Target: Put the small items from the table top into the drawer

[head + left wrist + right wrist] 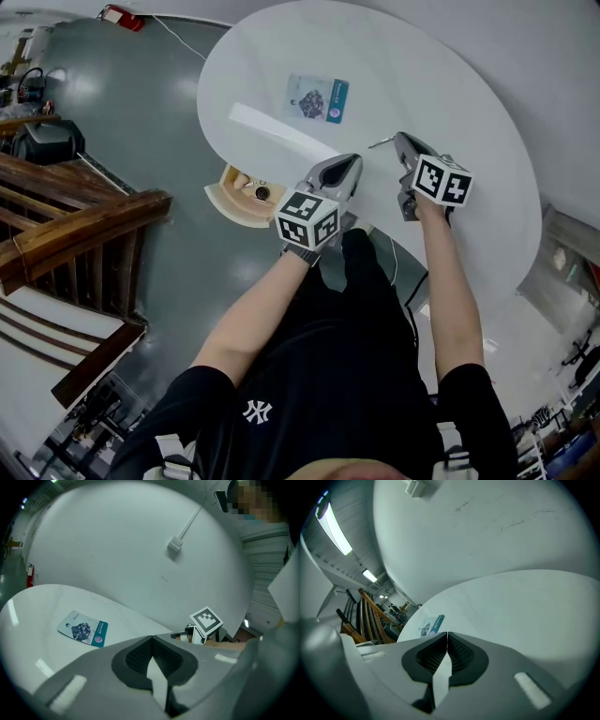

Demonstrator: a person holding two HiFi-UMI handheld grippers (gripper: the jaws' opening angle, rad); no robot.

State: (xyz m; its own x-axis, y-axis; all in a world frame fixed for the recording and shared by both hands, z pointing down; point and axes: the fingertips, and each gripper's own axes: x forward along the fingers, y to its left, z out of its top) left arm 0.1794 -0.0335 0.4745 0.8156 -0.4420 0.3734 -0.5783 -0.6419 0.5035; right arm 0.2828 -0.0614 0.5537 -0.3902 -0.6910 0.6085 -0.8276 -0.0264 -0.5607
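1. White table top (450,112): one teal-and-white packet (317,98) lies flat toward the far edge, well apart from both grippers. It is the only loose item visible on the table.
2. Pale wooden drawer (234,202): one, standing pulled out under the table's left edge. One small dark item (262,192) lies inside; anything else in there is too small to tell.
3. Left gripper (349,167): at the near edge, just beside the drawer. Its jaws are pressed together with nothing between them.
4. Right gripper (398,141): also above the near edge, to the right of the left gripper. Its jaws are closed and empty.
5. Progress, as a judgement: at least one item is stowed. The packet remains to be picked up and carried to the drawer, so the task appears late but unfinished.
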